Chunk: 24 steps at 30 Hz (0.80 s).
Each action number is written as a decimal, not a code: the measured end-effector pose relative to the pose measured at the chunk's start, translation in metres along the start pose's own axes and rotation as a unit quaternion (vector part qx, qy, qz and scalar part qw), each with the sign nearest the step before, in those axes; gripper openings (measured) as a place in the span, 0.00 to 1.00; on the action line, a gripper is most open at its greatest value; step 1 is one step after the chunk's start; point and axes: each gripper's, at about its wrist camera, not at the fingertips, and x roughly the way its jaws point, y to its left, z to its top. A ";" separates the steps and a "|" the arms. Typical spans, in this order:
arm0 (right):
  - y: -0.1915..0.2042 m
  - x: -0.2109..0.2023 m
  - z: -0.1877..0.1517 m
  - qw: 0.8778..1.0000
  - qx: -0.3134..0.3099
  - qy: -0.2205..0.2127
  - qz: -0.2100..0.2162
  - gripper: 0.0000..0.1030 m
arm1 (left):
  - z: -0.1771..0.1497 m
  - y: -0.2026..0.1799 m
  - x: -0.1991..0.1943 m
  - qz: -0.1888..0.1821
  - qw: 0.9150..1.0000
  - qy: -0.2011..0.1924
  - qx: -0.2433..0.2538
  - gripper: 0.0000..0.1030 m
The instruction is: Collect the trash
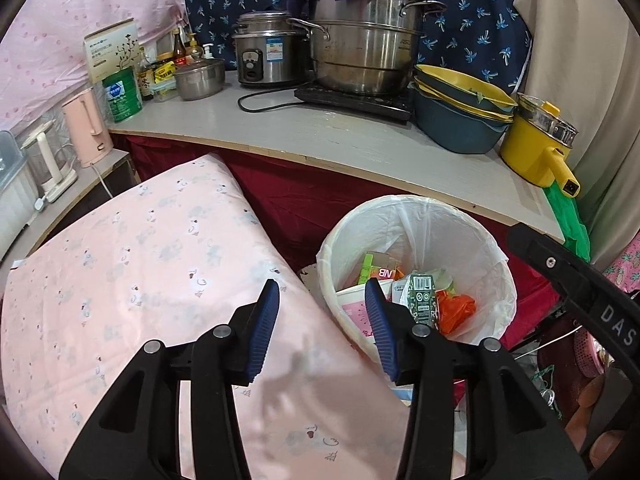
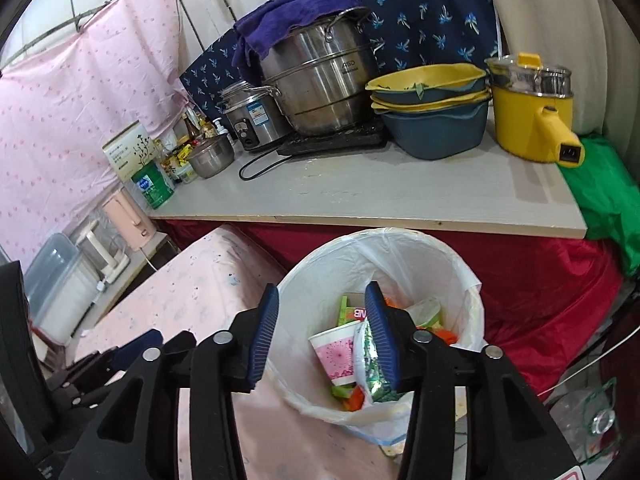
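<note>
A cramped kitchen corner, hung with a pink dotted curtain (image 2: pixel 76 120) and a navy leaf-print cloth (image 2: pixel 420 12), frames everything here. Nearest the cameras, the left claw (image 1: pixel 322 296) hovers with its blue pads parted and nothing between them, over the edge of a pink patterned sheet (image 1: pixel 160 264). The right claw (image 2: pixel 322 300) is likewise parted and empty, poised above the trash bin (image 2: pixel 468 280).

The bin is round and white, lined with a thin white plastic bag folded over the rim, and stands on the floor just beside the pink sheet, in front of a dark red cloth (image 2: pixel 540 272). Inside lie a pink-flowered paper cup (image 2: pixel 334 356), a green printed foil packet (image 2: pixel 370 368), a green carton (image 2: pixel 343 308) and orange plastic scraps (image 1: pixel 456 312).

Behind it runs the pale desk (image 2: pixel 400 196), carrying a large steel steamer pot (image 2: pixel 320 84) under a purple towel (image 2: pixel 280 20), a rice cooker (image 2: pixel 252 120), stacked yellow-and-blue basins (image 2: pixel 432 112) and a yellow electric pot (image 2: pixel 532 116).
</note>
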 end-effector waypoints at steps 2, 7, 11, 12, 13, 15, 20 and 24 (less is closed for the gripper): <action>0.002 -0.007 -0.002 1.000 -0.008 -0.002 -0.005 0.48 | -0.002 0.003 -0.007 0.005 1.000 -0.003 -0.003 0.50; 0.006 -0.023 -0.007 1.000 -0.024 -0.004 -0.015 0.54 | -0.007 0.009 -0.022 0.013 1.000 -0.007 -0.011 0.54; 0.012 -0.034 -0.012 0.999 -0.038 -0.005 -0.019 0.61 | -0.013 0.009 -0.032 0.022 1.000 -0.011 -0.004 0.57; 0.013 -0.036 -0.013 0.999 -0.042 -0.005 -0.021 0.63 | -0.014 0.009 -0.034 0.023 1.000 -0.011 -0.003 0.61; 0.014 -0.039 -0.014 0.999 -0.045 -0.006 -0.024 0.64 | -0.016 0.010 -0.037 0.026 1.000 -0.012 -0.002 0.63; 0.015 -0.045 -0.016 0.998 -0.049 -0.008 -0.027 0.70 | -0.019 0.010 -0.044 0.029 0.999 -0.016 0.000 0.65; 0.016 -0.056 -0.023 0.998 -0.055 -0.007 -0.035 0.81 | -0.027 0.011 -0.056 0.041 0.999 -0.024 0.007 0.78; 0.019 -0.060 -0.028 0.997 -0.066 0.001 -0.042 0.82 | -0.033 0.013 -0.062 0.049 0.998 -0.025 0.006 0.83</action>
